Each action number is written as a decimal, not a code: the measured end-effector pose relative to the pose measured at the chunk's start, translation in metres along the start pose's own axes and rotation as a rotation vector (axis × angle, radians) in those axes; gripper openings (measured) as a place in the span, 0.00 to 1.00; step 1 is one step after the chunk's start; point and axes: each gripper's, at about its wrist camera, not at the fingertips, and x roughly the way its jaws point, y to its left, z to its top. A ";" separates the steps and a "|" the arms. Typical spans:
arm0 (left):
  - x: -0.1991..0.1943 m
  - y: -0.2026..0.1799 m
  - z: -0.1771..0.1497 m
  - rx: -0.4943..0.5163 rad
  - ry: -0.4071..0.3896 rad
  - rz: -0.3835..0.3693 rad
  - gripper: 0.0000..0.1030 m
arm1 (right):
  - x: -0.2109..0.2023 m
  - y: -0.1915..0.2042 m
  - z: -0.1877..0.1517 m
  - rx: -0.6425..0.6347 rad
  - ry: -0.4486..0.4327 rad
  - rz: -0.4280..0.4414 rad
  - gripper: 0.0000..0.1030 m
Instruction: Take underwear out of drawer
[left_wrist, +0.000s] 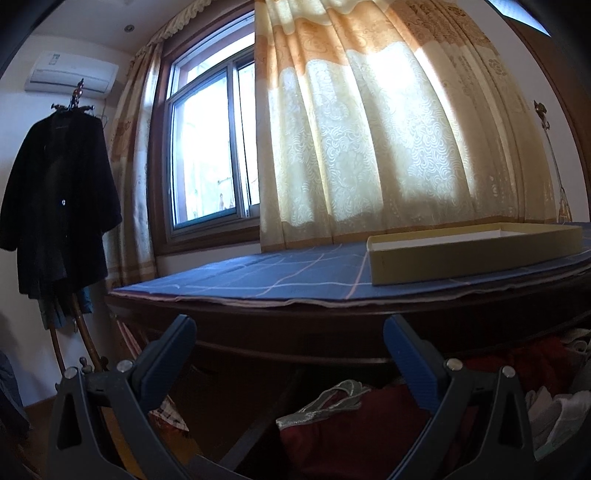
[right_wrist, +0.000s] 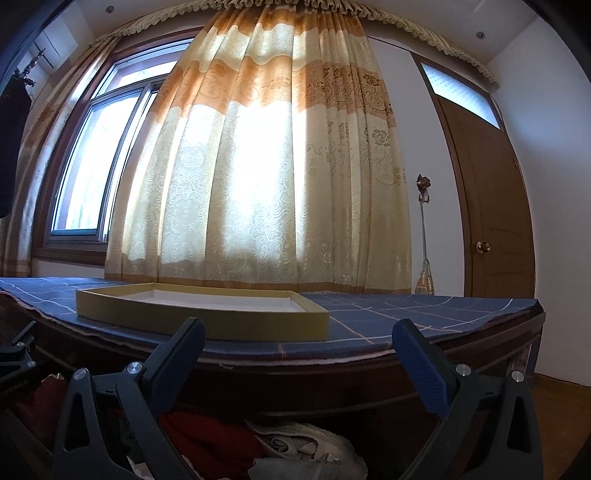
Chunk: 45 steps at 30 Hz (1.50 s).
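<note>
No writing is legible. Both the left hand-held gripper (left_wrist: 290, 332) and right hand-held gripper (right_wrist: 299, 336) are spread wide, holding nothing, above the open drawer (left_wrist: 369, 373). Red and pale underwear (right_wrist: 288, 446) lies heaped inside. A shallow yellow tray (right_wrist: 207, 317) sits on the blue-clothed table (right_wrist: 406, 314) edge.

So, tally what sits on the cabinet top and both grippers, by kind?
Tray: 1
Cloth: 1
Left gripper, open: 1
Right gripper, open: 1
Total: 4
</note>
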 end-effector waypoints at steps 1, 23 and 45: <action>-0.002 0.002 0.000 0.000 0.002 -0.001 1.00 | -0.002 -0.001 0.001 0.002 0.003 0.003 0.99; -0.032 0.024 0.001 0.018 0.236 -0.074 1.00 | -0.034 -0.011 0.011 -0.006 0.243 0.116 0.99; -0.048 0.010 -0.007 0.195 0.312 -0.106 1.00 | -0.045 -0.011 0.008 -0.037 0.351 0.174 0.99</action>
